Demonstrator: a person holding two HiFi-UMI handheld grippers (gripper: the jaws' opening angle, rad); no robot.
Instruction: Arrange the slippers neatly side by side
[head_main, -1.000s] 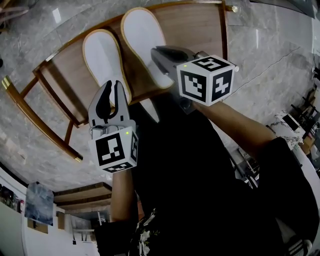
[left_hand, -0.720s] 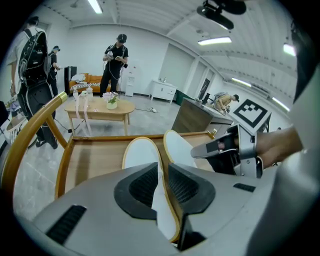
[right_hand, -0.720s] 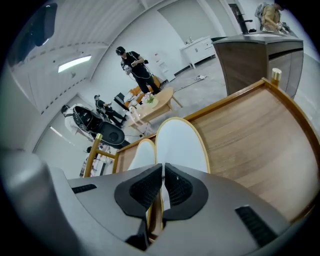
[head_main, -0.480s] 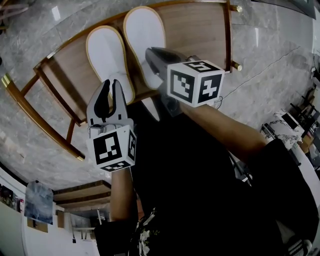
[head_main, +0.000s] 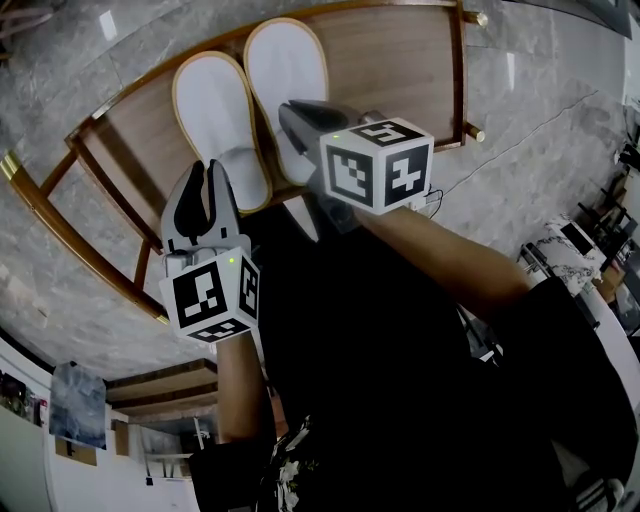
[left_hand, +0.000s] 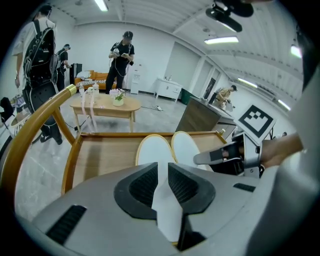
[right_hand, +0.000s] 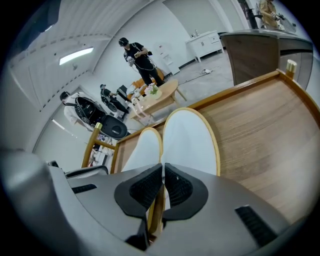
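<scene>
The grey marble floor (head_main: 560, 110) fills most of what I see when I look down. On it stands a low wooden rack (head_main: 390, 60) with a flat board and a rounded frame of golden-brown colour. The right part of the board is bare.

The two white slippers lie on the left part of this board, side by side. Their long sides are touching or almost touching, and their toes point away from me. Each has a thin tan rim around the sole. The left slipper (head_main: 212, 105) lies a little closer to me than the right slipper (head_main: 285, 60), so the toes are not quite on one line.

My left tongs (head_main: 207, 172) are at the near end of the left slipper. In the left gripper view a fold of the white fabric stands between the dark ribbed pads, and the pads press on it from both sides, so these tongs are grasping the left slipper.

My right tongs (head_main: 290, 112) are at the near end of the right slipper, on the side facing the left one. In the right gripper view the pads are nearly together, with only the thin edge of this slipper pinched between them. Both tongs point forward and down, close to each other.

Behind the rack, in the gripper views, there is a small wooden table (left_hand: 107, 105) and some people (left_hand: 121, 55) standing in a bright room.
</scene>
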